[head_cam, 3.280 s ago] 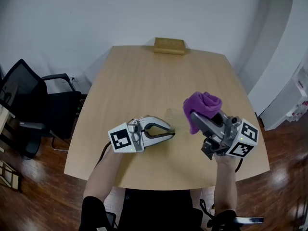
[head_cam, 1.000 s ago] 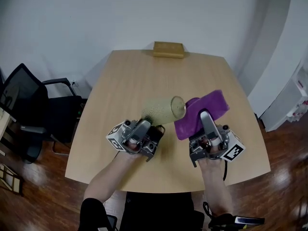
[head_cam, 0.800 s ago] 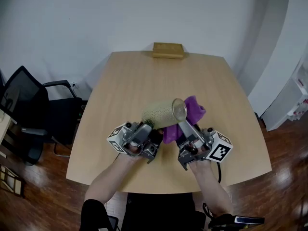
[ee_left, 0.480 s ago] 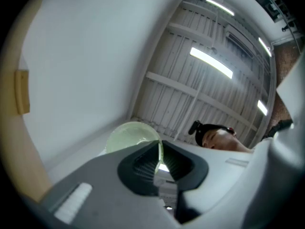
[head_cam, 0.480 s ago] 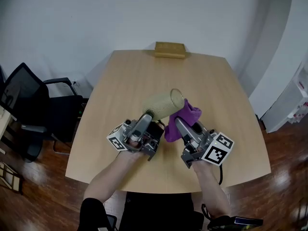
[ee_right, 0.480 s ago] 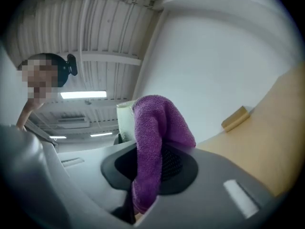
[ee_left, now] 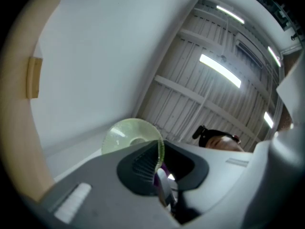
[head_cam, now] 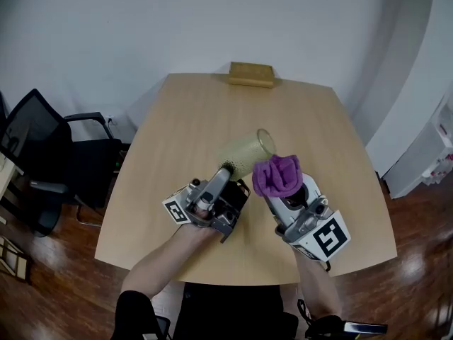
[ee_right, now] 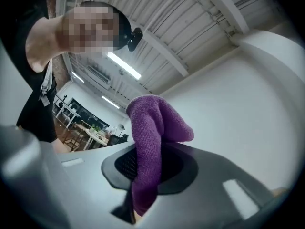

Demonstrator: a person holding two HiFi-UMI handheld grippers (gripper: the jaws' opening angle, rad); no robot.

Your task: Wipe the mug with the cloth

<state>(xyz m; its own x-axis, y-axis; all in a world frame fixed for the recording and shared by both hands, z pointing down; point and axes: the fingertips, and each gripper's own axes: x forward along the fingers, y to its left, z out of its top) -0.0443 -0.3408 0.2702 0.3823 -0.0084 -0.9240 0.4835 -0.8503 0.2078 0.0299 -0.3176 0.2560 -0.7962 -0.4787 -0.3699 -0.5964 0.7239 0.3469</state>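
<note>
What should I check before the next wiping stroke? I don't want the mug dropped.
1. Grip on the mug: ok; the left gripper clamps its wall in its jaws, though they have just opened slightly.
2. Grip on the cloth: ok; pinched in the right gripper jaws.
3. Mug off the table: ok; held tilted above it.
4. Cloth touching mug: cannot tell; it sits beside the mouth.
</note>
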